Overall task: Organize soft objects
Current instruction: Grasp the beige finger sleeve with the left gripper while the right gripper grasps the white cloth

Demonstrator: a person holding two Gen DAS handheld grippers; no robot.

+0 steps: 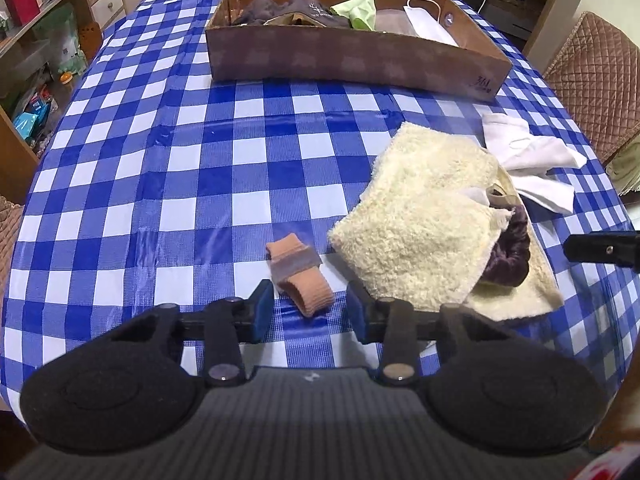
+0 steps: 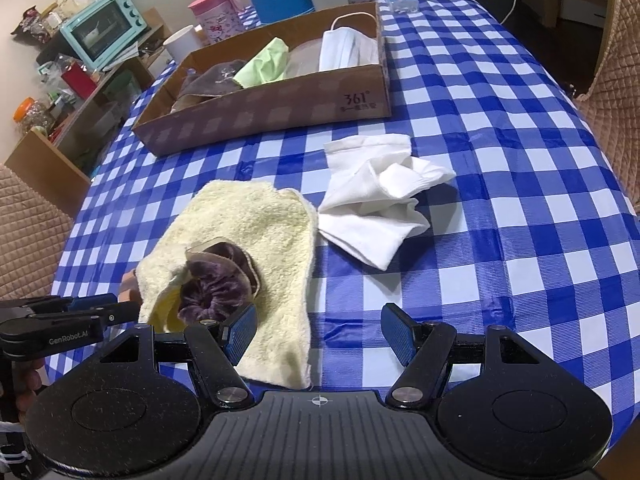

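Left wrist alone shows peach sock [image 1: 298, 280] (between pads).

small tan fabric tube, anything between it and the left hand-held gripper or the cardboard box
Nothing visible: the small tan fabric tube lies between the open left hand-held gripper jaws, and bare checked tablecloth leads to the cardboard box.

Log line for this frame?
left gripper: open, straddling tan sleeve | right gripper: open, empty | towel, box: untouched
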